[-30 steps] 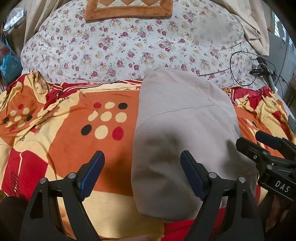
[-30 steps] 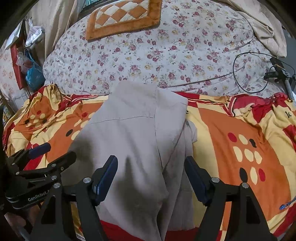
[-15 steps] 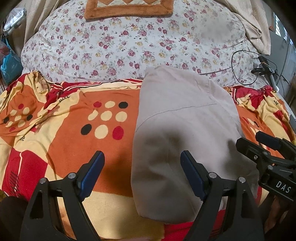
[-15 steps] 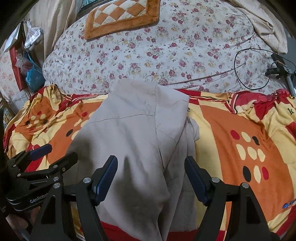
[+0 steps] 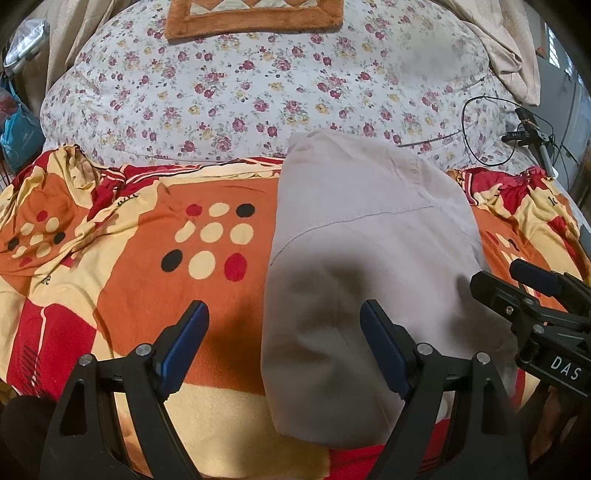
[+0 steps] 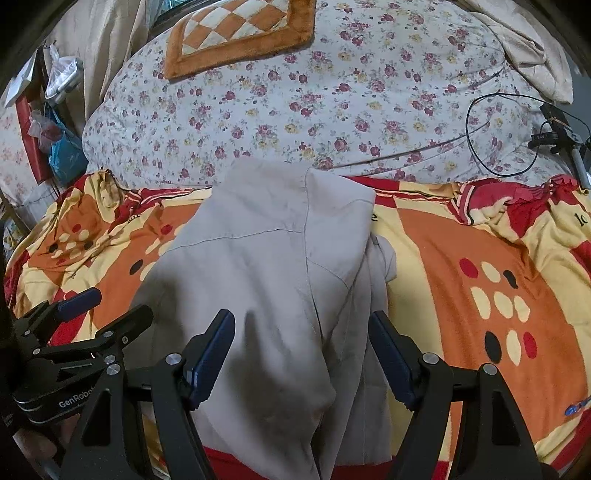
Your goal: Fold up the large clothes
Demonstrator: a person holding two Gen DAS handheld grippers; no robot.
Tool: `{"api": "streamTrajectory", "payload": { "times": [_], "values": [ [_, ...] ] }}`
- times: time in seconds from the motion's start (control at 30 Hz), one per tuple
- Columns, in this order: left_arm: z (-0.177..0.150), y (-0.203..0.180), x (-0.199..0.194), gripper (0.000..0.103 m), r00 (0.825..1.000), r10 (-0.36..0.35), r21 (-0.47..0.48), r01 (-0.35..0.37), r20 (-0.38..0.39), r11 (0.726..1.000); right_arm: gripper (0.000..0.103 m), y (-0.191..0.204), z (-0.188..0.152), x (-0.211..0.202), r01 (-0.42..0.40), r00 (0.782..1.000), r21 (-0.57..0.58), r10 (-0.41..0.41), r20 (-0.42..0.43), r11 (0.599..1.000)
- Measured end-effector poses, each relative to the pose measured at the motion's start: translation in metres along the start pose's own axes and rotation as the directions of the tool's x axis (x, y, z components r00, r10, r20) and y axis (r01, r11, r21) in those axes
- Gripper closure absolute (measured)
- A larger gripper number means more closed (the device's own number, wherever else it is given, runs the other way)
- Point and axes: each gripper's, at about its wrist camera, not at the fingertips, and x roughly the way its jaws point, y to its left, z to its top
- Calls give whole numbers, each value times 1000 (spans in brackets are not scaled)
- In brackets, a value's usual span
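A beige garment (image 5: 369, 258) (image 6: 266, 280) lies folded lengthwise on an orange, red and yellow blanket (image 5: 147, 240) (image 6: 480, 258). My left gripper (image 5: 284, 325) hovers open over the garment's near left edge, its blue-padded fingers clear of the cloth. The right gripper (image 6: 303, 332) hangs open above the garment's near right part, where a folded flap and sleeve overlap. Each gripper shows in the other's view, the right gripper (image 5: 532, 284) at the far right and the left gripper (image 6: 88, 310) at the lower left. Nothing is held.
A floral quilt (image 5: 258, 85) (image 6: 332, 103) is heaped behind the blanket, with an orange checked cushion (image 6: 236, 33) on top. A black cable loop (image 6: 498, 133) and a small stand (image 5: 528, 136) sit at the right. Bags (image 6: 62, 147) hang at the left.
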Motion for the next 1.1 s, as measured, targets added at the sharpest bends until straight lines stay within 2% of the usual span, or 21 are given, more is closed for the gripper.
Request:
{"api": "streamTrajectory", "payload": {
  "times": [1.1],
  "values": [
    [-1,-3,3,19,1000,15,21,-16,0,1000,27,-3,-1,7,-11,1000,5,12,-19,1000]
  ]
}}
